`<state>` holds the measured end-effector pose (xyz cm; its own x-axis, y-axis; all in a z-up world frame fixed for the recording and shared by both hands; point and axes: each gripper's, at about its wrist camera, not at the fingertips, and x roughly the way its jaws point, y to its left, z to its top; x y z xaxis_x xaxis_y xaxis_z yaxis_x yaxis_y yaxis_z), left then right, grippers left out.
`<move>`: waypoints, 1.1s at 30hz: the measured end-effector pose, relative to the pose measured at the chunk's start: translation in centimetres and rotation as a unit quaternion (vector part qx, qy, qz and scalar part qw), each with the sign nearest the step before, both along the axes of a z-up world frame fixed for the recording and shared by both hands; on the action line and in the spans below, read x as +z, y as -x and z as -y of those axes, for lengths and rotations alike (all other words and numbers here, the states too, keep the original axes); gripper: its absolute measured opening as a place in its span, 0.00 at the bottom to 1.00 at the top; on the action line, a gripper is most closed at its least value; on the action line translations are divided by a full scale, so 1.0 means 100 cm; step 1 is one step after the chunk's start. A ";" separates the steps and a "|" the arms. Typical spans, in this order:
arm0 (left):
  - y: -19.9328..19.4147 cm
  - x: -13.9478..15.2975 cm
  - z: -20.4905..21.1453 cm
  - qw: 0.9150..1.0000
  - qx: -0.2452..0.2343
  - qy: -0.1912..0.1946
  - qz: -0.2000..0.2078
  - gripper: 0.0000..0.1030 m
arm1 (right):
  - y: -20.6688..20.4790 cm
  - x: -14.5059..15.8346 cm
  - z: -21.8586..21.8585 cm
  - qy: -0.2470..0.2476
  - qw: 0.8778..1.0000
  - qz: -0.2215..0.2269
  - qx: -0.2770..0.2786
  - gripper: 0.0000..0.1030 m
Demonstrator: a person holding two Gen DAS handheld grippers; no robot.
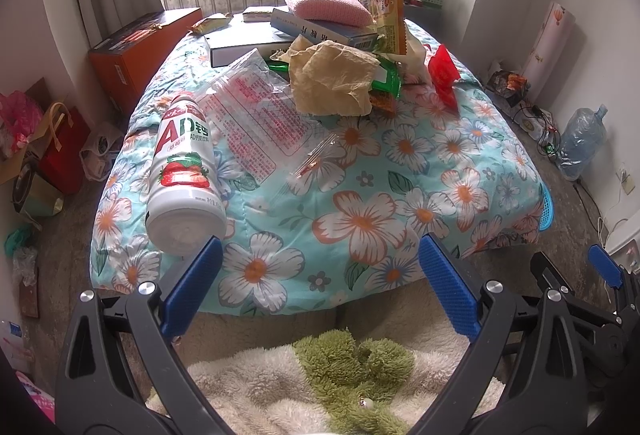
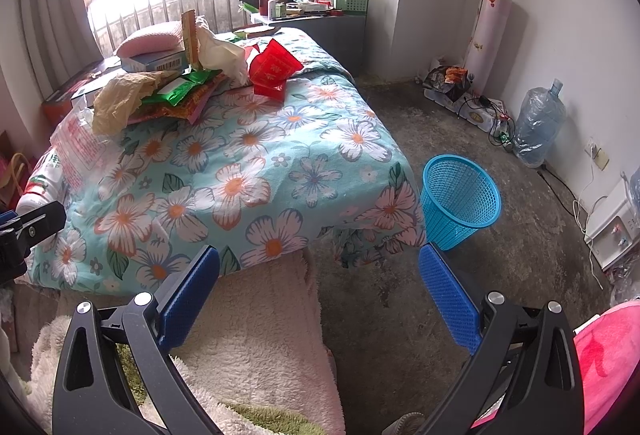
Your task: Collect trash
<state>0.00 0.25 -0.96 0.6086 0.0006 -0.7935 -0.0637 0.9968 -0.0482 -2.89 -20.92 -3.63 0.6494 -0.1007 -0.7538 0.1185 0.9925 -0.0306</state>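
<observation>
Trash lies on a low table under a floral cloth (image 1: 360, 171). A white AD drink bottle (image 1: 184, 171) lies on its side at the near left corner, beside a clear printed plastic bag (image 1: 248, 107). Behind them sit crumpled yellow paper (image 1: 332, 75), green snack wrappers (image 1: 386, 77) and a red packet (image 1: 442, 73). My left gripper (image 1: 320, 255) hangs open before the table's front edge, its left pad close to the bottle's base. My right gripper (image 2: 320, 267) is open near the table's right corner. A blue mesh basket (image 2: 460, 199) stands on the floor beside that corner.
Books (image 1: 256, 43) and a pink cushion (image 1: 328, 5) fill the table's back. An orange box (image 1: 140, 43) and gift bags (image 1: 60, 151) stand at left. A water jug (image 2: 538, 123), cables and a wall line the right. A fluffy blanket (image 1: 320, 375) lies below my grippers.
</observation>
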 end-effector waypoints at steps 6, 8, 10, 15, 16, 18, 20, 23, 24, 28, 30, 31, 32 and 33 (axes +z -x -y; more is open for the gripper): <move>0.000 0.000 0.000 1.000 0.000 0.000 0.000 0.92 | 0.000 0.000 0.000 0.000 1.000 0.000 0.000 0.94; 0.000 0.000 0.000 1.000 0.000 0.000 0.000 0.92 | 0.000 0.000 0.000 0.000 1.000 0.000 0.000 0.94; 0.000 0.000 0.000 1.000 0.000 0.000 -0.001 0.92 | 0.000 0.000 0.001 0.000 1.000 0.000 0.000 0.94; 0.000 -0.001 0.000 1.000 0.000 0.000 -0.001 0.92 | 0.000 -0.001 -0.001 0.000 1.000 0.001 -0.001 0.94; 0.000 -0.001 0.000 1.000 0.000 0.000 -0.001 0.92 | 0.000 0.000 -0.002 -0.001 1.000 0.001 -0.001 0.94; 0.001 -0.002 -0.001 1.000 0.000 0.000 -0.001 0.92 | 0.000 0.000 -0.002 -0.002 1.000 0.003 -0.002 0.94; 0.000 -0.001 0.000 1.000 0.000 0.000 -0.002 0.92 | -0.001 0.001 -0.003 -0.004 1.000 0.004 -0.003 0.94; 0.000 -0.001 0.000 1.000 0.000 0.000 -0.001 0.92 | -0.002 0.001 -0.001 -0.007 1.000 0.005 -0.005 0.94; 0.000 -0.001 0.000 1.000 0.000 0.000 -0.001 0.92 | -0.003 0.002 -0.001 -0.007 1.000 0.005 -0.007 0.94; 0.002 -0.002 -0.001 1.000 -0.002 0.003 0.003 0.92 | -0.009 0.003 -0.003 -0.006 1.000 0.007 -0.009 0.94; 0.001 -0.003 -0.002 1.000 -0.001 0.003 0.008 0.92 | -0.011 0.005 -0.004 -0.006 1.000 0.010 -0.012 0.94; 0.000 -0.002 -0.003 1.000 -0.001 0.003 0.011 0.92 | -0.013 0.005 -0.004 -0.006 1.000 0.012 -0.014 0.94; 0.000 -0.001 -0.004 1.000 0.001 0.002 0.015 0.92 | -0.015 0.006 -0.004 -0.007 1.000 0.014 -0.016 0.94; -0.001 0.000 -0.005 1.000 0.003 0.002 0.020 0.92 | -0.016 0.007 -0.003 -0.009 1.000 0.016 -0.020 0.94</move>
<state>0.13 0.80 -0.92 0.6399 0.0018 -0.7684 -0.0675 0.9963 -0.0539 -1.29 -20.59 -2.96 0.6694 -0.1135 -0.7342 0.1578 0.9874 -0.0087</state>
